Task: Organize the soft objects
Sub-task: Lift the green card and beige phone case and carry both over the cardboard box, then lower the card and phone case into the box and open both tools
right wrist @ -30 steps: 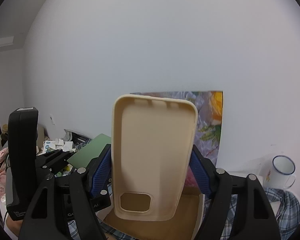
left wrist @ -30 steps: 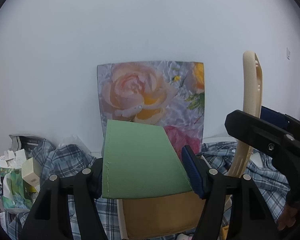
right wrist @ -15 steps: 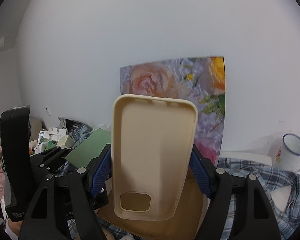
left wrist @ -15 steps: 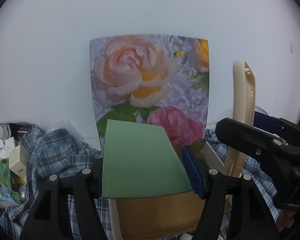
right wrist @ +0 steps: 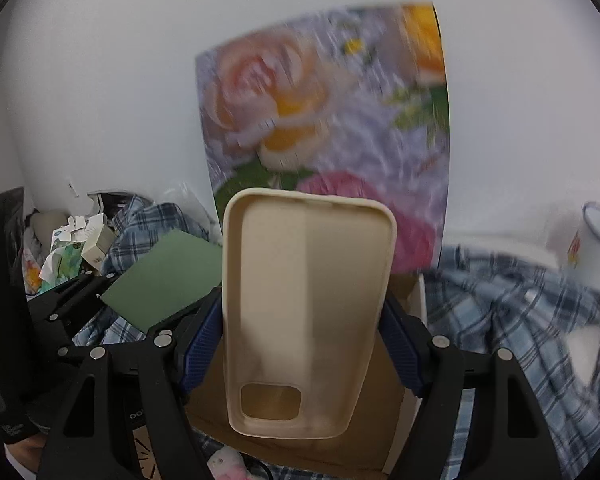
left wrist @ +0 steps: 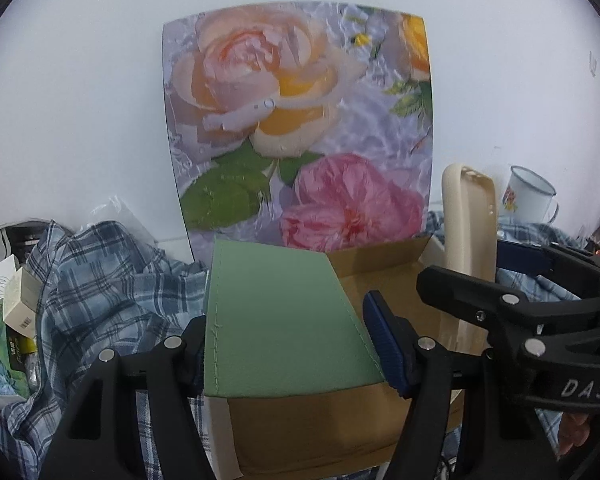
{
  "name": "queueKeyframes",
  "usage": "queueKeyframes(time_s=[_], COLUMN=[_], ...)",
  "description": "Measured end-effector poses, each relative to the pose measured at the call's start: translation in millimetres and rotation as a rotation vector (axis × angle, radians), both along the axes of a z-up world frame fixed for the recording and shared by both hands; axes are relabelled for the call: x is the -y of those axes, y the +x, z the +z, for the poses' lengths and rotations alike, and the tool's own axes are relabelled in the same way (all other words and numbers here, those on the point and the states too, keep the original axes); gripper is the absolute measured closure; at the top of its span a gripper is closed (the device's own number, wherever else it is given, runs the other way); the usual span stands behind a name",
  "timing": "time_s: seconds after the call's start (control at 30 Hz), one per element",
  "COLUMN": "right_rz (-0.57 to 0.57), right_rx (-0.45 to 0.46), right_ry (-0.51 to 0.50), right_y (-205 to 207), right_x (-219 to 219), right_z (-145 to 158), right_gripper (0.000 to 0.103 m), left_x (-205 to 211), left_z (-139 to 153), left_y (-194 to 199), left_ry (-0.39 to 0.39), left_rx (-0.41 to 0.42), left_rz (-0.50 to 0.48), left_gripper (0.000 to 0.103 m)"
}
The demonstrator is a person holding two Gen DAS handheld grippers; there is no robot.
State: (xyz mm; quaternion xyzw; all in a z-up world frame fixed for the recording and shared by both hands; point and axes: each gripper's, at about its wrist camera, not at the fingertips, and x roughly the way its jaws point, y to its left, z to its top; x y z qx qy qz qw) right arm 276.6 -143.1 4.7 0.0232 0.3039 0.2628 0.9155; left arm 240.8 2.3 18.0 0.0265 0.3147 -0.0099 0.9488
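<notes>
green pad [left wrist: 284, 320] sits flat between the blue pads of the left hand-held gripper [left wrist: 290, 340], pinched by its side edges, sticking out forward past the fingertips. stitching visible along its left edge. in the right view the same pad [right wrist: 164, 276] shows to the left of the right hand-held gripper, tilted.

beige phone case [right wrist: 305, 320] is pinched by its long sides in the right hand-held gripper [right wrist: 303, 348], open side toward the camera, camera cutout at the near end, far end pointing up and forward. from the left view the case [left wrist: 467, 240] is edge-on, to the right of the left hand-held gripper, with the right hand-held gripper [left wrist: 511, 288] clamped across it.

directly under and ahead of both hand-held grippers: an open cardboard box [left wrist: 323, 428], brown inside, white outer wall, flap up at the far end. both items hang over the box opening; can't tell any contact with it.

around the box: blue plaid shirt [left wrist: 100, 280], bunched on both sides. behind the box a floral board [left wrist: 300, 128] stands against the white wall [left wrist: 80, 80]. far right of the left hand-held gripper, an enamel mug [left wrist: 529, 194]. far left, a heap of small cartons and wrappers [left wrist: 12, 308]. right view is motion-blurred.
</notes>
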Motion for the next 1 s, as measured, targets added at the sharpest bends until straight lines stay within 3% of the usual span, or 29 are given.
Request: queueKeyframes(time_s=[0.43, 0.87, 0.9, 0.97, 1.0], right_rz=[0.002, -0.005, -0.004, -0.004, -0.007], right_rx=[-0.127, -0.172, -0.173, -0.149, -0.135], right_ry=[-0.027, -0.028, -0.029, -0.038, -0.038], right_y=[19.9, 27.9, 27.2, 23.3, 21.2], right_x=[-1.0, -1.5, -1.3, -2.1, -2.2], right_z=[-33.5, -41.7, -40.2, -33.6, -30.0], right_gripper=[0.03, 0.027, 0.024, 0.003, 0.0], left_x=[-10.4, -16.8, -17.8, -21.2, -23.2], left_z=[-24.2, -22.7, -20.9, -14.9, -11.6], left_y=[15.8, 21.8, 21.7, 20.3, 17.5], left_ry=[0.025, 0.009, 0.004, -0.015, -0.021], left_rx=[-0.093, -0.12, -0.114, -0.084, -0.059], left_rz=[0.013, 0.045, 0.051, 0.06, 0.065], left_gripper=[0.035, 0.034, 0.025, 0.0, 0.0])
